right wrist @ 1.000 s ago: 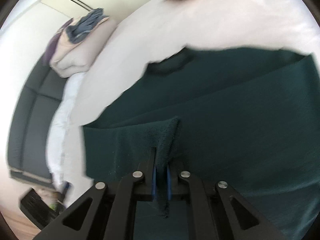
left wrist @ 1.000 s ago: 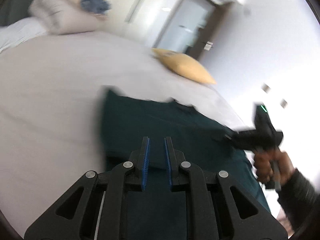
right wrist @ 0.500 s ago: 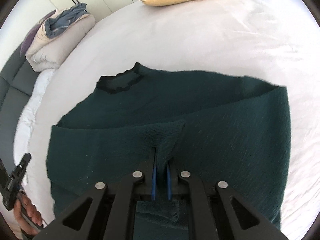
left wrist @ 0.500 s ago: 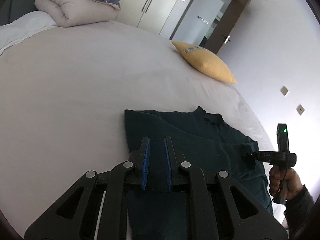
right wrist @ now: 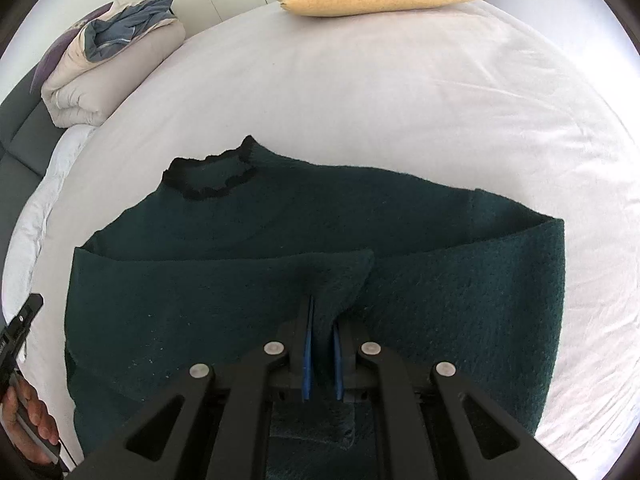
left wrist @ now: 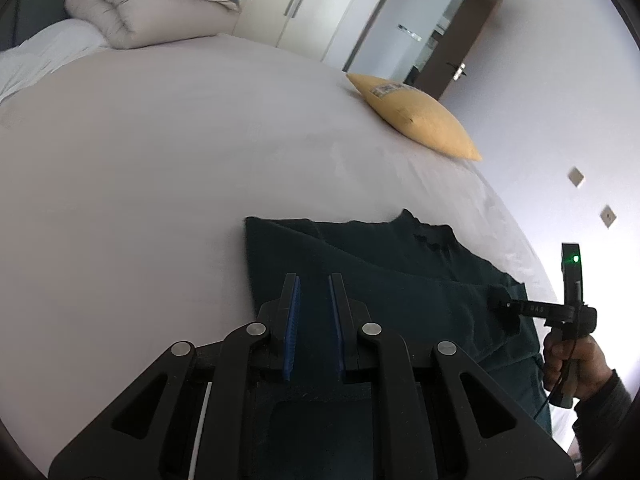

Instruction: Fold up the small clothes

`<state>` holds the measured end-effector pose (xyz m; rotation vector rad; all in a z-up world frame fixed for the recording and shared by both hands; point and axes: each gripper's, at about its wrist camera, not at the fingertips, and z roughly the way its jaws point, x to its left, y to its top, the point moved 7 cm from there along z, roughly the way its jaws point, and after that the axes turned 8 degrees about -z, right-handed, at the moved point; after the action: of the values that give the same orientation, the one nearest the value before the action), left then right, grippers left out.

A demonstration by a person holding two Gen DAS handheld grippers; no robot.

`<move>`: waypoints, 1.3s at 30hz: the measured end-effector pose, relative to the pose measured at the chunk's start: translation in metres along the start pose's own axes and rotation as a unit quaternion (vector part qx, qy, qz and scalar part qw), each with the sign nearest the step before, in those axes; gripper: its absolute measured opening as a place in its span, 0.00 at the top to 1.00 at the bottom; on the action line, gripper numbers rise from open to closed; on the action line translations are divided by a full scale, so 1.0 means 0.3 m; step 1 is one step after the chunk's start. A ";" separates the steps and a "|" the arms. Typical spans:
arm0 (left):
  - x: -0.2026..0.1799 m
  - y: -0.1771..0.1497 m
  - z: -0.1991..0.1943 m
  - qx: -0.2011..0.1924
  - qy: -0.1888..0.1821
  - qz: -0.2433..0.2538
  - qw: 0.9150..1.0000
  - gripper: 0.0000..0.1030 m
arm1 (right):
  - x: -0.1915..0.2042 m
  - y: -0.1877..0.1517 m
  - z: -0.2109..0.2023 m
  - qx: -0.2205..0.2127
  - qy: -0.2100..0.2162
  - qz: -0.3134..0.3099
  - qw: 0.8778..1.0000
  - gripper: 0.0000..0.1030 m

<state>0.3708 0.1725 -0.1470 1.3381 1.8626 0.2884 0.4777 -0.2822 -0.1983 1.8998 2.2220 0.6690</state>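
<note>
A dark green knitted sweater (right wrist: 440, 280) lies on the white bed (right wrist: 400, 80), its black-trimmed collar (right wrist: 212, 176) towards the far side. Its near part is doubled over the body. My right gripper (right wrist: 322, 316) is shut on a pinched ridge of that folded layer; in the left wrist view the same right gripper (left wrist: 504, 308) sits at the sweater's right side, held by a hand (left wrist: 568, 364). My left gripper (left wrist: 313, 284) is at the left side of the sweater (left wrist: 380, 280), its jaws nearly together with dark knit between the pads.
A yellow pillow (left wrist: 420, 120) lies at the far side of the bed. A folded beige duvet (right wrist: 108, 64) with blue cloth on top sits at the far left, beside a dark padded headboard (right wrist: 16, 132). White wardrobes and a brown door (left wrist: 460, 52) stand behind.
Both grippers have travelled over the bed with the sweater's folded layer, and the blur has gone. The right wrist has tipped down, so the collar and whole sweater now show. Both grips are unchanged.
</note>
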 end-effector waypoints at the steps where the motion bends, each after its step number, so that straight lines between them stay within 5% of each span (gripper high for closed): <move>1: -0.013 -0.001 0.012 0.003 0.001 0.009 1.000 0.87 | 0.002 0.002 0.001 0.000 -0.001 -0.003 1.000 0.92; 10: -0.063 -0.015 0.082 0.030 0.018 0.050 0.998 0.87 | 0.009 -0.020 -0.020 -0.003 -0.005 -0.004 1.000 0.92; 19: 0.006 -0.042 0.266 0.077 0.092 0.086 0.989 0.87 | -0.017 -0.006 0.005 -0.005 -0.009 0.007 1.000 0.92; 26: 0.020 -0.076 0.282 0.074 0.098 0.097 0.988 0.87 | -0.045 -0.023 0.000 -0.028 0.010 0.020 0.999 0.92; 29: 0.017 -0.069 0.235 0.079 0.105 0.095 0.987 0.87 | -0.074 -0.031 -0.040 -0.033 0.011 0.041 0.999 0.86; 32: -0.006 -0.012 0.167 0.040 0.097 0.088 0.991 0.87 | -0.117 -0.032 -0.139 -0.068 -0.057 0.069 0.994 0.69; 36: -0.016 0.007 0.242 0.053 0.106 0.103 0.988 0.87 | 0.018 -0.007 -0.197 -0.117 0.044 0.056 0.991 0.69; 38: 0.025 -0.038 0.311 0.089 0.119 0.090 0.985 0.87 | 0.097 -0.003 -0.167 -0.107 0.082 0.028 0.990 0.67; 39: 0.029 -0.046 0.304 0.070 0.111 0.091 0.987 0.87 | 0.131 -0.007 -0.134 -0.093 0.096 0.016 0.991 0.63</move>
<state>0.4254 0.1508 -0.2184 1.6329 1.9769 0.4216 0.4528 -0.2541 -0.1564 1.8514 2.1518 1.0638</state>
